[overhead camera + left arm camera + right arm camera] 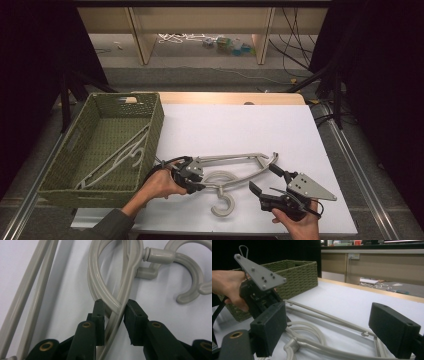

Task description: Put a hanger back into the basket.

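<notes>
While held low over the white desk, pinches the grey hanger with the left claw. Grips it on the round loop, just beside the hook. Up close in the left claw view, shows the left claw with both black jaws pressed on the sides of the hanger, touching it. Shows the hook a little past the jaws, lying on the white top.

Leaves the hanger flat on the desk, near the front edge, with the hook toward the person and the long bar on the far side. Puts it between the two claws.

Holds the right claw spread wide, pinching nothing. Sets it just beside the right end of the hanger. In the right claw view, shows the right claw with its jaws far apart and the hanger's arm low between them. Hard to tell if touching.

Has a green basket at the left of the desk, near the hanger but apart from it. Holds one more hanger inside, lying slanted across the bottom.
</notes>
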